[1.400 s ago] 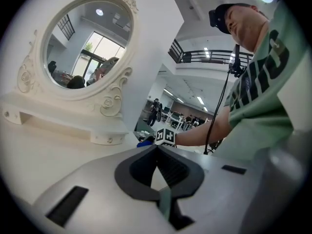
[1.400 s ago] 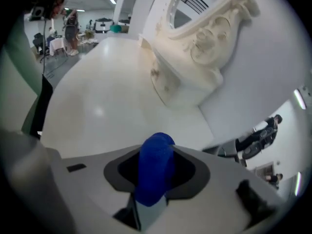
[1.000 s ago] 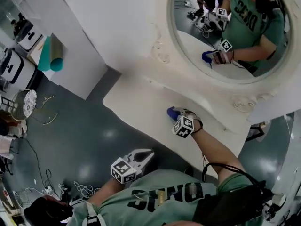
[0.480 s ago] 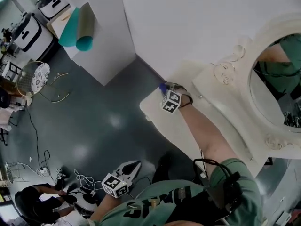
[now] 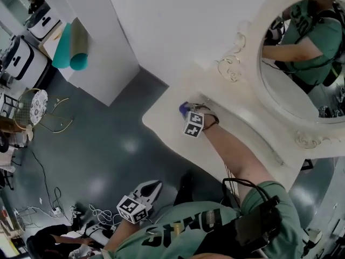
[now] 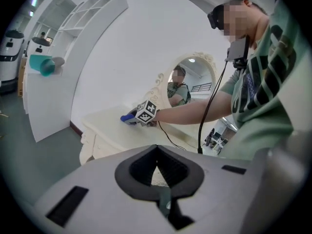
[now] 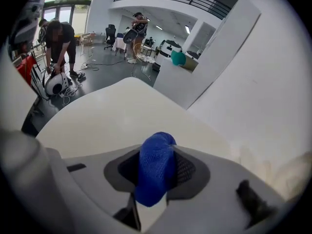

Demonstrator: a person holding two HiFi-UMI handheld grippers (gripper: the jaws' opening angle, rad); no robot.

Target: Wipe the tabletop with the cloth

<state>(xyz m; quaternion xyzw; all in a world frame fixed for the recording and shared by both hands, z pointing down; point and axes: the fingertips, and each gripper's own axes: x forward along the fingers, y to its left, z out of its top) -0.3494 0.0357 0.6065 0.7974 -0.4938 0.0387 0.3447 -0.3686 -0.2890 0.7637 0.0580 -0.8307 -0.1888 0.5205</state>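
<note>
A folded blue cloth (image 7: pixel 155 167) sits clamped between the jaws of my right gripper (image 7: pixel 156 177), bulging out past them. In the head view the right gripper (image 5: pixel 187 111) presses the blue cloth (image 5: pixel 184 108) onto the cream tabletop (image 5: pixel 167 125) near its left end. The left gripper view shows the same cloth (image 6: pixel 127 118) on the tabletop (image 6: pixel 107 126). My left gripper (image 5: pixel 152 186) hangs low over the floor, off the table, jaws closed with nothing in them (image 6: pixel 157 165).
An oval mirror (image 5: pixel 310 58) in a carved cream frame stands at the back of the table. A white cabinet (image 5: pixel 94 63) with teal rolls (image 5: pixel 67 50) stands to the left. Cables (image 5: pixel 102 217) lie on the grey floor. People stand in the room beyond (image 7: pixel 61 43).
The right gripper has slid the cloth leftward along the tabletop toward its left end over the last second. The left gripper has stayed low beside the body.
</note>
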